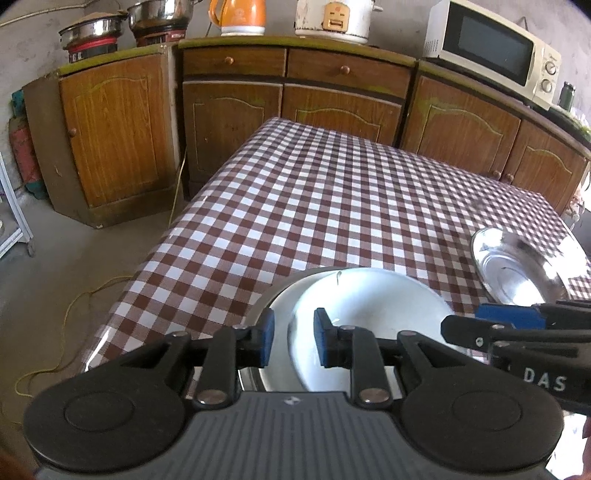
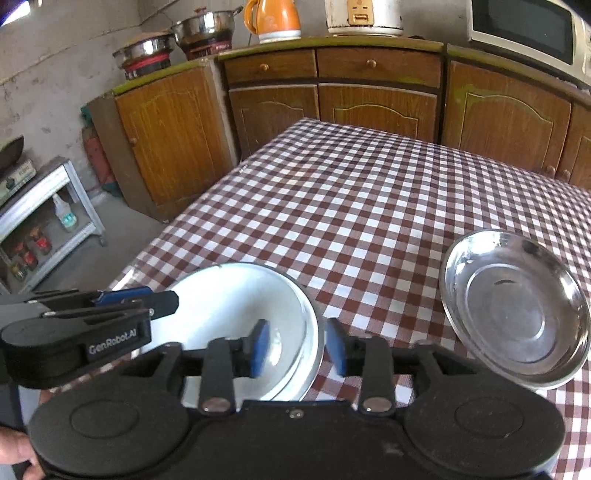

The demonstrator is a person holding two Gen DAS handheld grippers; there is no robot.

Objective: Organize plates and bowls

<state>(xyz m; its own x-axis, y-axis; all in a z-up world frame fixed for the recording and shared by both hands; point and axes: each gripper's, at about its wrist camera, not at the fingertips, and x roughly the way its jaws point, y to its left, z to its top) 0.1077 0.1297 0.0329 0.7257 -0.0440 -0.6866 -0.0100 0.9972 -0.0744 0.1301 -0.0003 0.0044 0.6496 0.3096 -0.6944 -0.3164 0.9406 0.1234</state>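
A white bowl [image 1: 373, 310] [image 2: 229, 314] rests inside a steel plate [image 1: 260, 308] [image 2: 316, 332] near the front left corner of the checked table [image 1: 314, 206]. My left gripper [image 1: 294, 338] straddles the bowl's left rim with its jaws slightly apart, and the blue pads [image 1: 266, 338] do not press on it. At the stack's right side, my right gripper [image 2: 298, 347] stands open around the rims, and nothing is held. A second, empty steel plate [image 1: 517, 266] [image 2: 513, 306] lies to the right. Each gripper shows in the other's view: the right gripper [image 1: 463, 321] and the left gripper [image 2: 164, 299].
The table's left edge [image 1: 173, 229] drops to a concrete floor with a yellow cable [image 1: 74, 306]. Wooden cabinets [image 1: 236, 122] stand behind, carrying pots [image 1: 92, 31], an orange kettle [image 1: 238, 16], a rice cooker [image 1: 334, 18] and a microwave [image 1: 491, 51]. A metal shelf [image 2: 48, 218] is at far left.
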